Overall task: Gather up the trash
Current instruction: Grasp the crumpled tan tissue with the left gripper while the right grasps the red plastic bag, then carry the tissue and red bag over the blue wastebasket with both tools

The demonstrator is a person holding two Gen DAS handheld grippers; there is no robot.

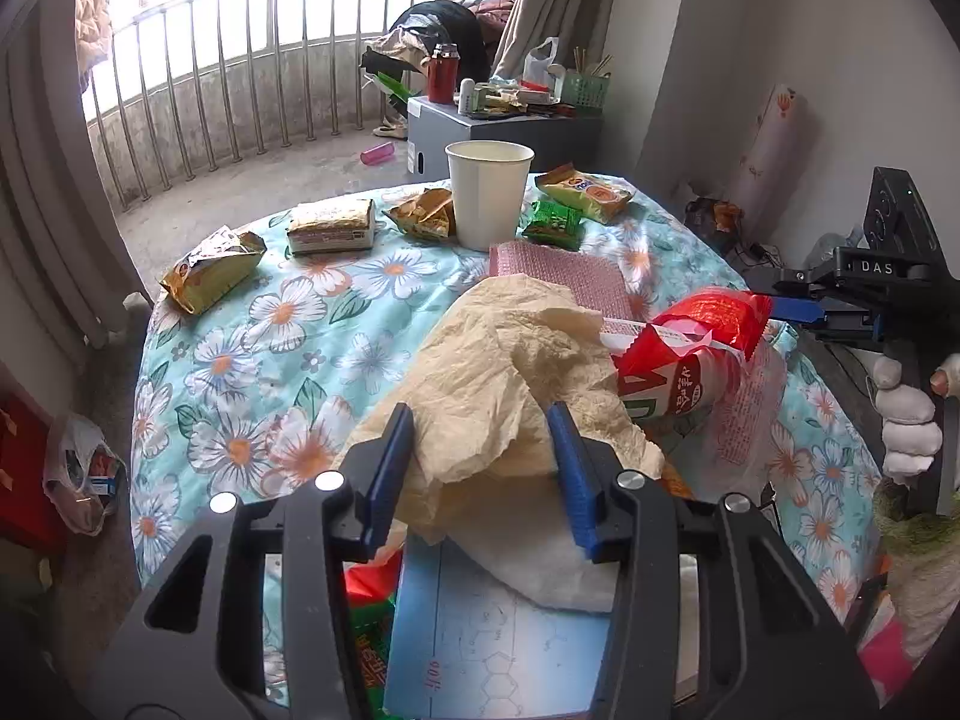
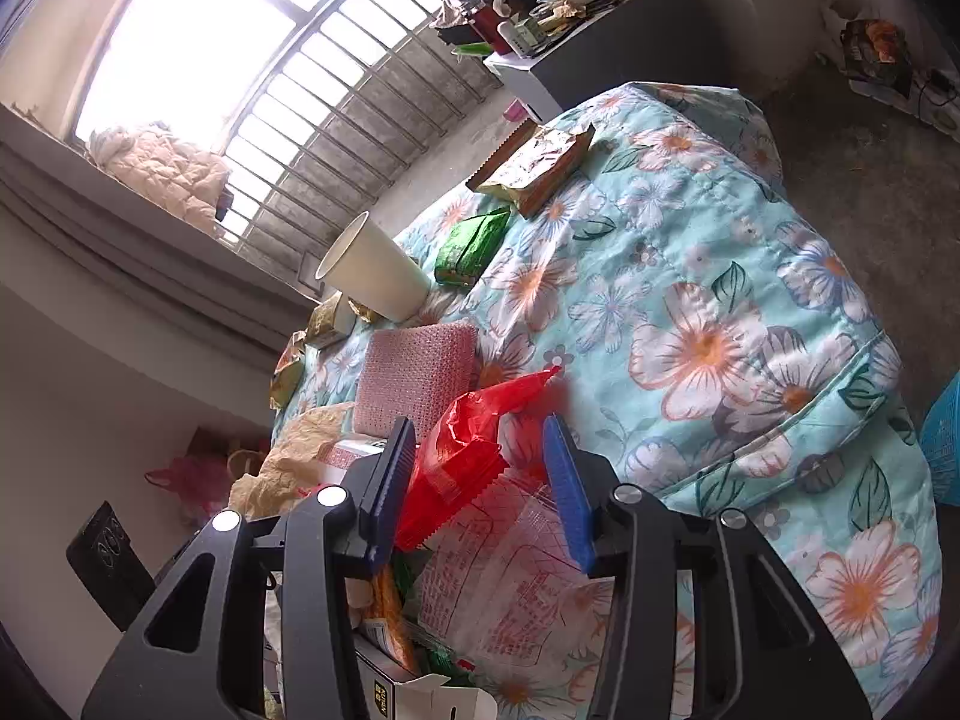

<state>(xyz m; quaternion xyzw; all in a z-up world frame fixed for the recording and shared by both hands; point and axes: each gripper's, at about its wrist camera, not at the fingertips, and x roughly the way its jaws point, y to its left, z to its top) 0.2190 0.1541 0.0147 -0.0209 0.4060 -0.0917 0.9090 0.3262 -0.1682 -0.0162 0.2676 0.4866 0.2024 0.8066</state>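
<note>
**Two grippers meet over a pile of trash at the near edge of a table**

A round table with a floral cloth [image 1: 270, 324] holds scattered wrappers. The pile of trash sits at its near edge, directly ahead of both grippers.

The left gripper [image 1: 480, 468] has its blue jaws partly open, one on each side of a crumpled tan paper [image 1: 498, 372]. The paper fills the gap and lies against the right jaw; whether the jaws actually pinch it cannot be told. The paper is soft, creased and bulky, and spreads forward and to the right from the jaws.

A red wrapper [image 1: 690, 354] lies just right of the paper, touching it, its long axis running left to right. The right gripper [image 2: 480, 480] is the nearer one to it. Its jaws are also partly open, with the wrapper's crinkled red and clear film rising between them. A firm grip is not evident.

Farther back and well apart from both grippers stand a white cup [image 1: 489, 192], a green packet [image 1: 552, 222], a pink mat [image 1: 558, 270] and several gold snack packs [image 1: 210, 267].
</note>
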